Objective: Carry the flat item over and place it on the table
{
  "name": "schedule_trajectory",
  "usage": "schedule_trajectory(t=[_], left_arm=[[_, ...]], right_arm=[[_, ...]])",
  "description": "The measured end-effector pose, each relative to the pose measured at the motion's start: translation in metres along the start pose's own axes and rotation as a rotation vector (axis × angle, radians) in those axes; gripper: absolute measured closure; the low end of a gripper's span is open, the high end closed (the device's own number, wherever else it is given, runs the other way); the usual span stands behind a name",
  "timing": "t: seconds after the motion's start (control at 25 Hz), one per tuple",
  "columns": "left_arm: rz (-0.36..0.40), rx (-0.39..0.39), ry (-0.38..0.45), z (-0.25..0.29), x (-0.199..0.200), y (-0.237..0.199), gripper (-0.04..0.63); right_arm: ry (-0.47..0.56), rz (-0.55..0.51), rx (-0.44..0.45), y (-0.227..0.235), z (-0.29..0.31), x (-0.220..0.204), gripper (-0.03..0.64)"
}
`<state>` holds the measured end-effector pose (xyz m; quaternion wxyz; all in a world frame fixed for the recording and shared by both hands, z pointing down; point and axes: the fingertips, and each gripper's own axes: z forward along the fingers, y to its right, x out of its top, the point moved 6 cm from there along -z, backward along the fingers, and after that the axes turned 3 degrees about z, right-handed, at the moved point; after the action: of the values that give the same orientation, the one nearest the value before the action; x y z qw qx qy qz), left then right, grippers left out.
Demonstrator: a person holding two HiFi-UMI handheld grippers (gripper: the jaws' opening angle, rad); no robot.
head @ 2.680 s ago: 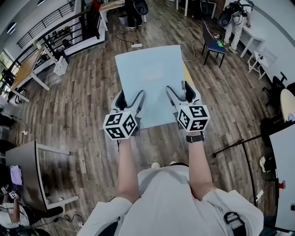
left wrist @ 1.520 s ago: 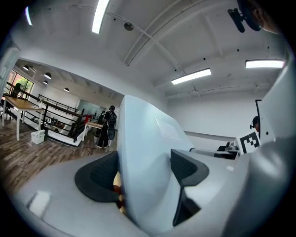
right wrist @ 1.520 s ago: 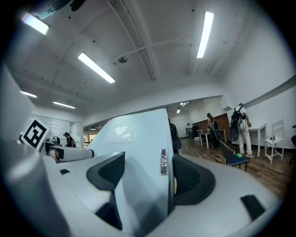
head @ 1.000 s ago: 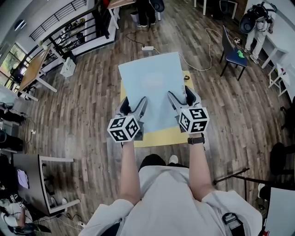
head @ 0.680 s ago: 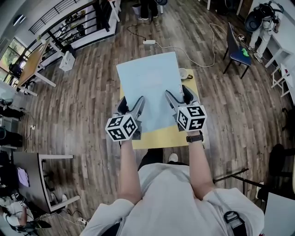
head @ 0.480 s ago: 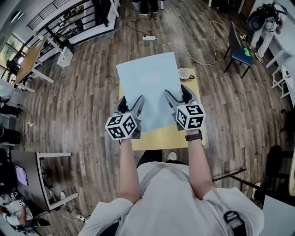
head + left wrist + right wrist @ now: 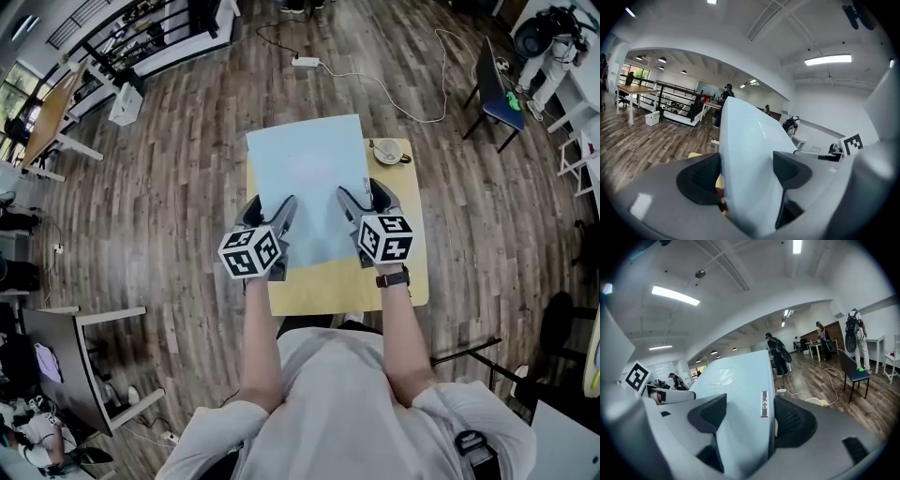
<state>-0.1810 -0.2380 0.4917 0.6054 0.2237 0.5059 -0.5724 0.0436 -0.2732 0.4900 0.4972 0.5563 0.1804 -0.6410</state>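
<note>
Panel-and-table geometry at the moment of placement. One flat pale-blue panel (image 7: 309, 178) is carried by two hand-held grippers. The left gripper (image 7: 267, 211) is clamped on the panel's near edge towards its left corner. The right gripper (image 7: 361, 202) is clamped on the same edge towards its right corner. Each gripper view shows the sheet pinched between both pads, with no gap.

The panel's long axis runs straight ahead of the grippers, away from the person, with the short edge in the jaws. Neither gripper is nearer to it; both hold it level with one another.

One yellow table (image 7: 347, 281) lies directly below the grippers and the panel. Its bare near strip shows behind and beneath the jaws, and a narrow margin shows to the right of the right gripper. Whether the panel's underside already touches the top cannot be told.

One cup on a saucer (image 7: 385, 150) stands ahead of the right gripper, just beside the panel's right edge near the table's far corner. Judged from this, the coming move is a straight lowering, keeping the right edge off the cup.
</note>
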Motion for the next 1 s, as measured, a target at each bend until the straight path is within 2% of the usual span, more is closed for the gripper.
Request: schedule_trajectory(t=[0.44, 1.0], left_arm=[[-0.058, -0.028, -0.162, 0.061, -0.029, -0.039, 0.247], [-0.122, -0.038, -0.314, 0.127, -0.080, -0.071, 0.242]], right_arm=[[-0.128, 0.083, -0.087, 0.028, 0.051, -0.041, 0.299], [-0.279, 0.144, -0.186, 0.065, 0.097, -0.090, 0.299]])
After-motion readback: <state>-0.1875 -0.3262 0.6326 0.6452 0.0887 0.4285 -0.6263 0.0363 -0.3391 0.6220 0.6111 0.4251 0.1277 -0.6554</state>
